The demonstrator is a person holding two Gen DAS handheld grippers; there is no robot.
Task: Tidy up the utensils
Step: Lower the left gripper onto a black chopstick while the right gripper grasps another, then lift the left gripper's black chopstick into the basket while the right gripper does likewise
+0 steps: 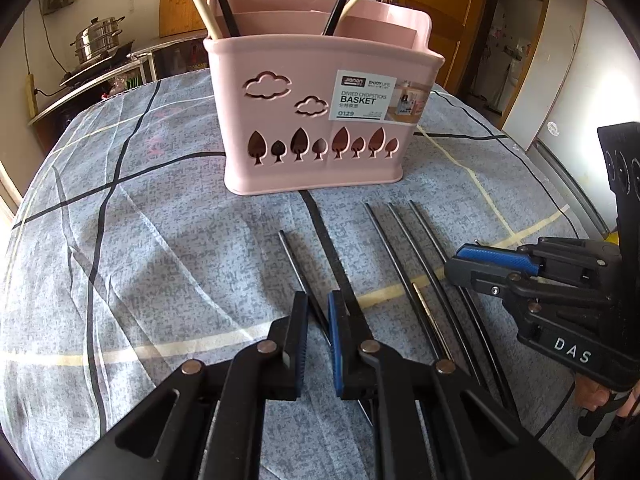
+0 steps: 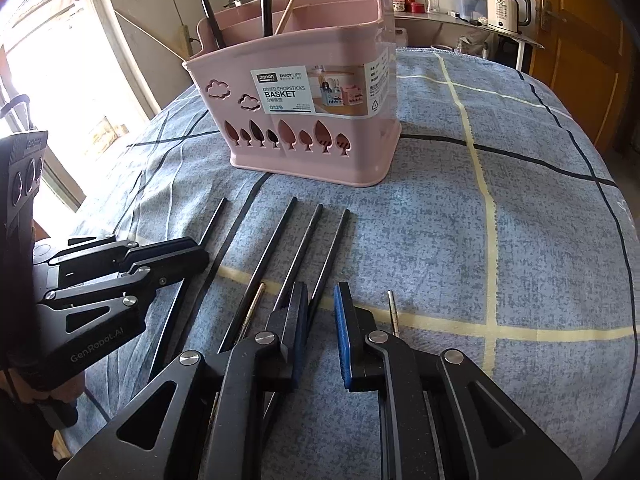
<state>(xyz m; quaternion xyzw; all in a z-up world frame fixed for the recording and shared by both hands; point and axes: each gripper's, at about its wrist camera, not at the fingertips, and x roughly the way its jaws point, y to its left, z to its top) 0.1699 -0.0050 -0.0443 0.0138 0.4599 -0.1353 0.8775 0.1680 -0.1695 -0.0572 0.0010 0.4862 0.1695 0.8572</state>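
A pink chopstick basket (image 1: 312, 120) (image 2: 304, 128) stands on the checked cloth, with wooden and black chopsticks upright in it. Several black chopsticks (image 1: 394, 240) (image 2: 304, 240) lie side by side in front of it. My left gripper (image 1: 317, 300) (image 2: 202, 254) is down at the leftmost chopstick (image 1: 298, 268). Its jaws stand a narrow gap apart, the stick runs slantwise between the tips, and cloth shows on both sides of it. My right gripper (image 2: 321, 292) (image 1: 456, 264) is low over the rightmost black chopstick (image 2: 332, 252), jaws also narrowly apart, and the stick slips under its left finger.
Two thin metal-tipped sticks (image 2: 252, 308) (image 2: 394, 312) lie among the black ones. Behind the table are a steel pot (image 1: 98, 38) on a stove and a kettle (image 2: 508, 8) on a shelf. The cloth (image 2: 520, 220) spreads out right of the basket.
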